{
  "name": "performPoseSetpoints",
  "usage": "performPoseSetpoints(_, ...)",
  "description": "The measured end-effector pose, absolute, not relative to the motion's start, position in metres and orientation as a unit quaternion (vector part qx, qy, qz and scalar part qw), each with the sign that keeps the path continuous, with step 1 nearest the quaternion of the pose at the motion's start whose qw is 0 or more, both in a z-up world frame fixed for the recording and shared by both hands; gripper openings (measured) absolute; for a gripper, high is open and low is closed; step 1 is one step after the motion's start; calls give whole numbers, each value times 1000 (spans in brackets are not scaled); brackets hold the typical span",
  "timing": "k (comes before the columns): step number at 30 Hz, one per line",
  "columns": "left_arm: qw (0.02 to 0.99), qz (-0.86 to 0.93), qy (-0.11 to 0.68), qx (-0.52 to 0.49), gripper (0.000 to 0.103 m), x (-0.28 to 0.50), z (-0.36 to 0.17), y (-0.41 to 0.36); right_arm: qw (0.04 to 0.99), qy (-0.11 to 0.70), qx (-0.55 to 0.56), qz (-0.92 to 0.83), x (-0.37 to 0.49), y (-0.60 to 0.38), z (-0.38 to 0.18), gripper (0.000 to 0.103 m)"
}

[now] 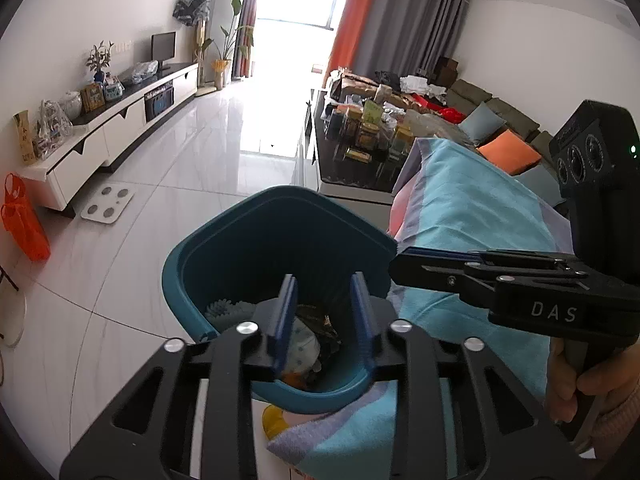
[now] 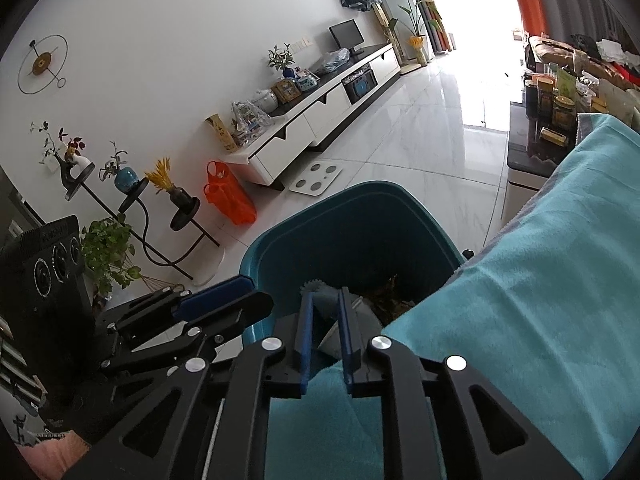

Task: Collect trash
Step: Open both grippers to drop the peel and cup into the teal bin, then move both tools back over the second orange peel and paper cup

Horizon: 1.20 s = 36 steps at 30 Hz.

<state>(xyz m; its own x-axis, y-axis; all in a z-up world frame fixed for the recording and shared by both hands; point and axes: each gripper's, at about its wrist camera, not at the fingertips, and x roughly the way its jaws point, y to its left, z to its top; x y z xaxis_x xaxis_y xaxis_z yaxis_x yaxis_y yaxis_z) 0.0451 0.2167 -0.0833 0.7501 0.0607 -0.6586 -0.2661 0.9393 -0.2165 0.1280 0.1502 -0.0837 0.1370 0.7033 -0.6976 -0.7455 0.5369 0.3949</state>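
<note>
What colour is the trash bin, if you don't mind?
Teal blue trash bin; the right wrist view shows it best.

Floor (image 1: 192, 168), white glossy tile: teal bin (image 1: 224, 248) near; white scale (image 1: 107, 204) and orange bag (image 1: 24, 220) left; TV cabinet (image 1: 120, 120) along left wall.

- A home living room.
- A long white TV cabinet (image 1: 120, 120) with a monitor (image 1: 163, 50) stands along the left wall.
- Far off, orange and grey curtains (image 1: 396, 20) frame a bright window.
- A cushioned sofa (image 1: 500, 120) lines the right side, beside a cluttered coffee table (image 1: 352, 176).
</note>
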Motion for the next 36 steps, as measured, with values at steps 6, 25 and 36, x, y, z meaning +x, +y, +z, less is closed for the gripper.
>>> performPoseSetpoints(6,935,83,315,-139,54,28,-68,205,766,431,-14,477,120,122,-73,21)
performPoseSetpoints(25,943,-140,293,-69,73,43,-45,38,873,336,35,353,82,-80,-20,36)
performPoseSetpoints(36,912,-255,320,-22,71,71,-57,-71,913,325,92,228,70,-198,-29,44)
